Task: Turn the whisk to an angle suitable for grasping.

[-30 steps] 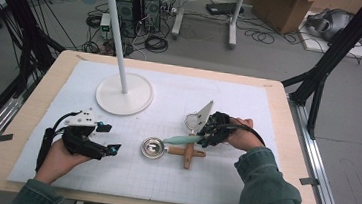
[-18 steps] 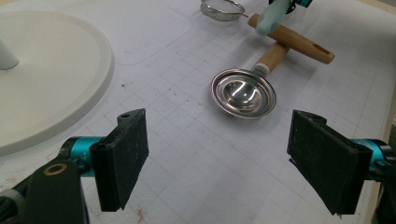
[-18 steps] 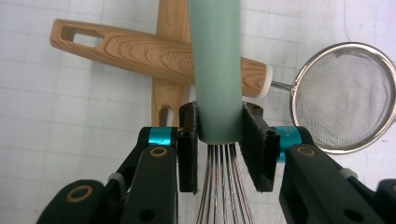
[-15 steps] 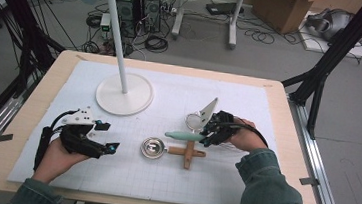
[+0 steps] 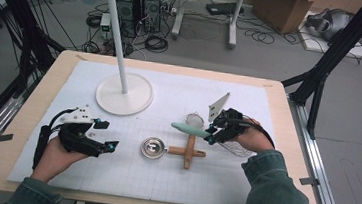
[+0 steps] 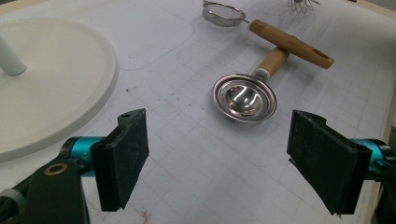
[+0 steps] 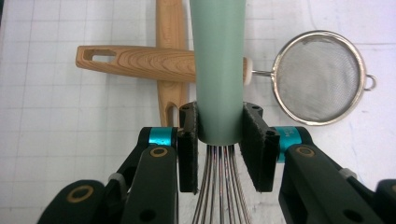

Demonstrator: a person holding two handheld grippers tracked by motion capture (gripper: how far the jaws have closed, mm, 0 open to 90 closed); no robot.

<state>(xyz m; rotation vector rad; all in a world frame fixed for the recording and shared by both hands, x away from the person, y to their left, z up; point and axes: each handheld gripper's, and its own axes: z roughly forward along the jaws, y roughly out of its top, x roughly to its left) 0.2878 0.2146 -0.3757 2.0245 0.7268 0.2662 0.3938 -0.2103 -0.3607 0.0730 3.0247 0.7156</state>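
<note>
My right gripper (image 5: 211, 133) (image 7: 219, 140) is shut on the mint-green handle (image 7: 218, 70) of a whisk (image 5: 189, 129), held a little above the mat, with its wires (image 7: 222, 186) running back toward the hand. Below it, a small mesh strainer (image 5: 195, 119) (image 7: 319, 77) and a steel scoop (image 5: 153, 147) (image 6: 244, 98) lie with their wooden handles (image 7: 140, 63) crossed. My left gripper (image 5: 106, 135) (image 6: 224, 163) rests open at the left of the mat, nothing between its pads (image 6: 123, 158). The scoop lies just ahead of it.
A white stand with a round base (image 5: 124, 94) (image 6: 46, 84) and a tall pole stands at the back left of the mat. The wooden table edge (image 5: 277, 121) runs close behind my right hand. Computers and cables lie on the floor beyond the table.
My right gripper has carried the whisk a little to the right and away from me, uncovering the strainer's bowl. The left gripper has barely moved.
</note>
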